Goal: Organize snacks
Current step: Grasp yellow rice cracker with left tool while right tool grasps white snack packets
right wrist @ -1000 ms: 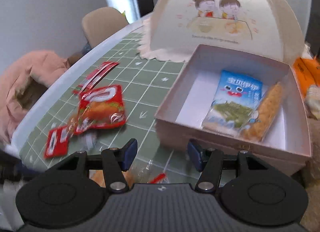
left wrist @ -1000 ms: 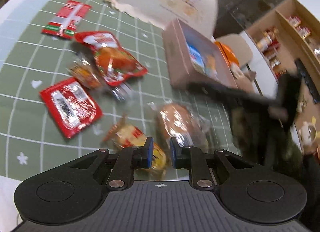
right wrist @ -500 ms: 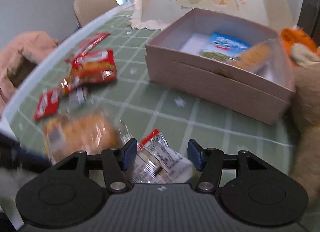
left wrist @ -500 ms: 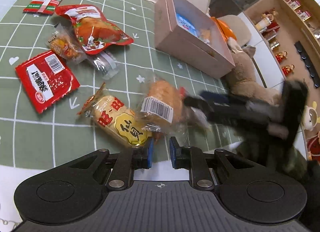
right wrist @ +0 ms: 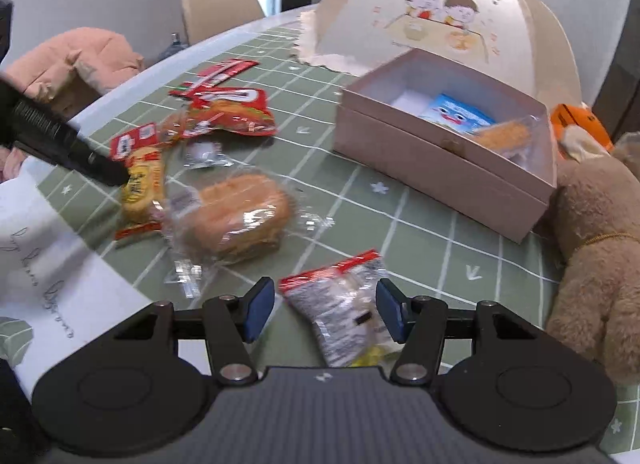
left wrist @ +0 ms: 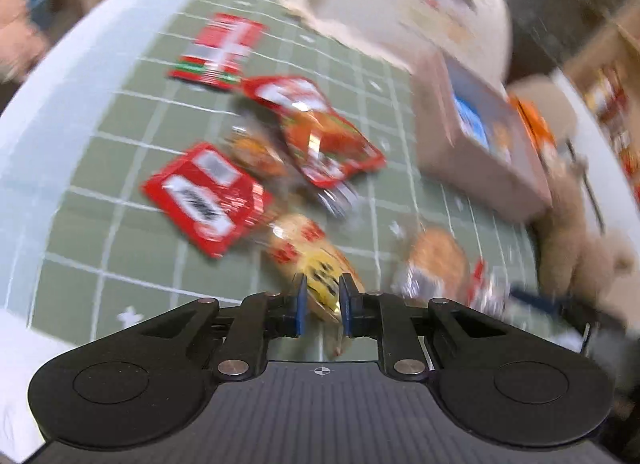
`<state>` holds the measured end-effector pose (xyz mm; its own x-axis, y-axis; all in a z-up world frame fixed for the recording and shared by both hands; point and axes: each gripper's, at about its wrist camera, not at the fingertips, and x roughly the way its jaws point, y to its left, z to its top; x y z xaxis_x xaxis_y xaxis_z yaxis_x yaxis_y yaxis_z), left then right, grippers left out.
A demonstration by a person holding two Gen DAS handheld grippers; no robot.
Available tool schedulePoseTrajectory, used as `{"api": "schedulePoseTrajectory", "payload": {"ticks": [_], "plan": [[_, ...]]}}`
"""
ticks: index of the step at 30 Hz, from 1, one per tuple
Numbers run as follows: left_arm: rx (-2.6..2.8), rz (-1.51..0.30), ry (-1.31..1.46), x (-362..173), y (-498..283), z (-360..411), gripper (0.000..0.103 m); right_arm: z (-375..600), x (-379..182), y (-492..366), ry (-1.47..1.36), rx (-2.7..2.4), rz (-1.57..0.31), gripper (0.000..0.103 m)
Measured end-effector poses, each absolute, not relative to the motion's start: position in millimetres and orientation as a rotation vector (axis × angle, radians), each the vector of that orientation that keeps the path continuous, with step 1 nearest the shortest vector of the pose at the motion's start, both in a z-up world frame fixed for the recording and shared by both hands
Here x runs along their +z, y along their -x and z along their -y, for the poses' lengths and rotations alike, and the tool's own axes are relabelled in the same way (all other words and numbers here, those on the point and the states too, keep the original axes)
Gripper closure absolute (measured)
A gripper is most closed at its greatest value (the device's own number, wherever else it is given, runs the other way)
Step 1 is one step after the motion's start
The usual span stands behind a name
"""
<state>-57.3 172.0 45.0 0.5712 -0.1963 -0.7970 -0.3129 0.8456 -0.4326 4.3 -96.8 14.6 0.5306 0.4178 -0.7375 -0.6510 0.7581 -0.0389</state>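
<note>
Snack packs lie scattered on the green checked tablecloth (right wrist: 440, 232). My left gripper (left wrist: 321, 306) is nearly shut, its jaws on either side of the near end of a yellow and red cracker pack (left wrist: 316, 264), also in the right wrist view (right wrist: 142, 187). My right gripper (right wrist: 325, 311) is open around a small clear pack with a red top (right wrist: 344, 304) that lies on the cloth. A wrapped bun (right wrist: 240, 219) lies between the two packs. The open pink box (right wrist: 444, 159) holds a blue pack (right wrist: 456, 115) and an orange bar (right wrist: 506, 135).
Red sachets (left wrist: 208, 195) and a red chicken pack (left wrist: 320, 131) lie at the left. A domed food cover (right wrist: 436, 19) stands behind the box. A plush toy (right wrist: 596, 240) sits at the right table edge. A chair (right wrist: 220, 7) is beyond.
My left gripper swung forward over the cracker pack, view now blurred. My right gripper came down and its open jaws now stand around the small clear pack.
</note>
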Motion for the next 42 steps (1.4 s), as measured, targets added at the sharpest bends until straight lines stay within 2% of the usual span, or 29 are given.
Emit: {"api": "schedulePoseTrajectory", "payload": {"ticks": [4, 8, 11, 14, 20, 27, 29, 31, 34, 38, 42], "plan": [[0.171, -0.918, 0.723, 43.9, 66.3, -190.0, 0.083, 89.6, 21.4, 2.9, 0.294, 0.678, -0.758, 0.047], [0.194, -0.924, 0.715, 38.0, 55.7, -185.5, 0.083, 68.2, 29.9, 3.3, 0.271, 0.711, -0.71, 0.047], [0.171, -0.94, 0.637, 33.5, 40.2, -174.0, 0.082, 46.0, 28.0, -3.6, 0.269, 0.709, -0.688, 0.047], [0.068, -0.956, 0.476, 29.3, 22.3, -154.6, 0.074, 32.2, 19.5, -11.8, 0.276, 0.7, -0.711, 0.047], [0.072, -0.938, 0.344, 43.3, 34.3, -137.4, 0.073, 54.5, 13.0, -10.5, 0.287, 0.665, -0.726, 0.041], [0.043, -0.958, 0.191, 45.4, 33.2, -101.9, 0.073, 85.9, 21.4, -2.2, 0.263, 0.581, -0.72, 0.041], [0.048, -0.959, 0.095, 42.3, 31.0, -89.4, 0.07, 92.4, 22.3, -3.2, 0.255, 0.565, -0.726, 0.041], [0.032, -0.958, 0.042, 40.0, 28.8, -80.6, 0.06, 97.4, 21.7, -4.7, 0.248, 0.547, -0.737, 0.041], [0.008, -0.951, 0.03, 37.2, 24.7, -78.9, 0.053, 102.6, 18.5, -8.5, 0.242, 0.527, -0.758, 0.041], [0.035, -1.015, 0.136, 25.4, 14.4, -96.8, 0.054, 105.0, 14.0, -6.1, 0.246, 0.518, -0.778, 0.041], [0.054, -0.999, 0.2, 25.6, 12.1, -107.9, 0.055, 102.0, 11.9, 1.0, 0.278, 0.526, -0.777, 0.041]]}}
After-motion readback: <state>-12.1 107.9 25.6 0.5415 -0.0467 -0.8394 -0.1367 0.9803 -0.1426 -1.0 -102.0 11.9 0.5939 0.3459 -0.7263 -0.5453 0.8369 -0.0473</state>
